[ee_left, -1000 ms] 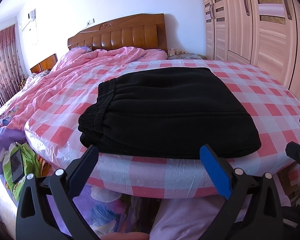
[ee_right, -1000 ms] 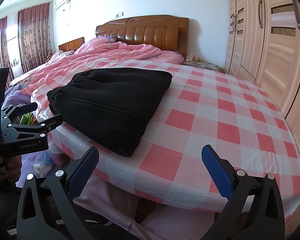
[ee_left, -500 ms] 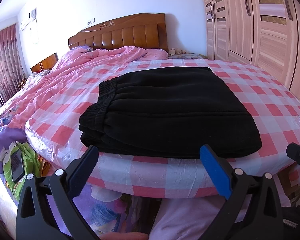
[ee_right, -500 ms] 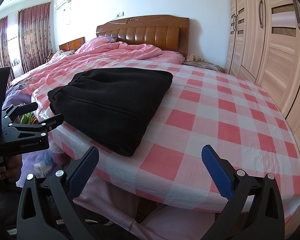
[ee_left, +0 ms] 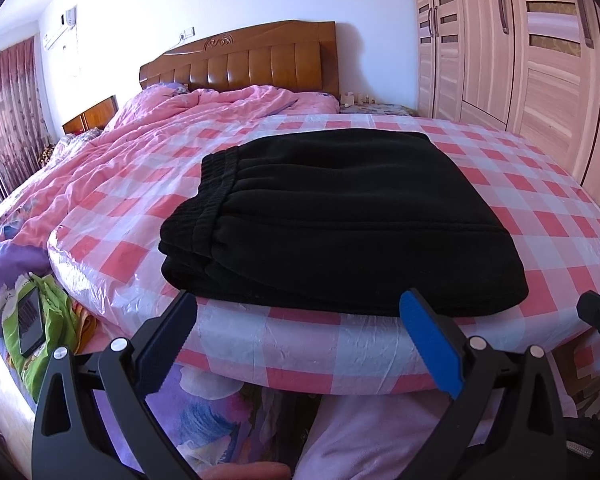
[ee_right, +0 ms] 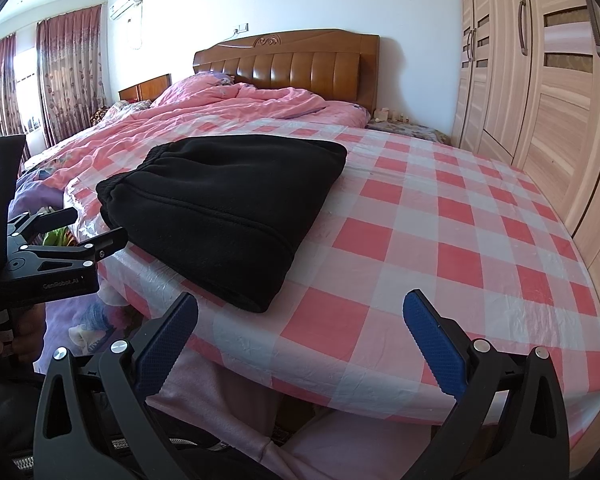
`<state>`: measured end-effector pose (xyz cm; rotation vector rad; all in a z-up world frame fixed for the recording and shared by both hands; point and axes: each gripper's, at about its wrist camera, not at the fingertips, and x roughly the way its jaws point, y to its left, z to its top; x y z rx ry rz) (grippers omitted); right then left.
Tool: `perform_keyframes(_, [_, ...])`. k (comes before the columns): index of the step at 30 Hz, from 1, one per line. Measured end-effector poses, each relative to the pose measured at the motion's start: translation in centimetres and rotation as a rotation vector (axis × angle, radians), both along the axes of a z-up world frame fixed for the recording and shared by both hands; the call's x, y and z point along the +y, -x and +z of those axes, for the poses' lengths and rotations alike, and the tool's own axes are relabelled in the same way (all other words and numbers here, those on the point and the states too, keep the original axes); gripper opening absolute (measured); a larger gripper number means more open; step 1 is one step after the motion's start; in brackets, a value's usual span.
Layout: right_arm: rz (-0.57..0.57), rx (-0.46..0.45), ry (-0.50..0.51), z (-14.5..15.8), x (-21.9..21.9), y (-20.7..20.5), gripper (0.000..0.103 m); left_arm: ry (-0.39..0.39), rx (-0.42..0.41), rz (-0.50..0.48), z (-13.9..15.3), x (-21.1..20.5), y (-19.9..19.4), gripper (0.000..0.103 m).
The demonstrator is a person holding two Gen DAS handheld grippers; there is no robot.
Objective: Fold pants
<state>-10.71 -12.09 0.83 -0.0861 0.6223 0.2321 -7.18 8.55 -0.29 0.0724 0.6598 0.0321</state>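
Black pants (ee_left: 332, 216) lie folded in a thick rectangle on the pink checked bed cover (ee_left: 540, 216), waistband to the left. My left gripper (ee_left: 300, 320) is held open just off the bed's near edge, in front of the pants, with nothing between its fingers. In the right wrist view the pants (ee_right: 224, 208) lie left of centre, and my right gripper (ee_right: 300, 320) stands open over the bed's near edge, to the right of them, holding nothing. The left gripper (ee_right: 84, 228) shows there at the left, in a hand.
A wooden headboard (ee_left: 252, 60) and a rumpled pink quilt (ee_left: 148, 136) lie at the far side. Wardrobe doors (ee_right: 540, 80) run along the right. A phone on a green bag (ee_left: 32, 320) lies low at the left. Bare checked cover (ee_right: 440, 220) spreads right of the pants.
Almost nothing: both grippers stay open and off the pants, and the views shift only slightly.
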Motion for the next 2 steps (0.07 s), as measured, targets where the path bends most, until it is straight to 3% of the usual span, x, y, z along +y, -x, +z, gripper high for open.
perform_keyframes(2, [0.0, 0.0, 0.0, 0.01, 0.0, 0.01, 0.099, 0.0, -0.001, 0.001, 0.04, 0.0, 0.04, 0.101])
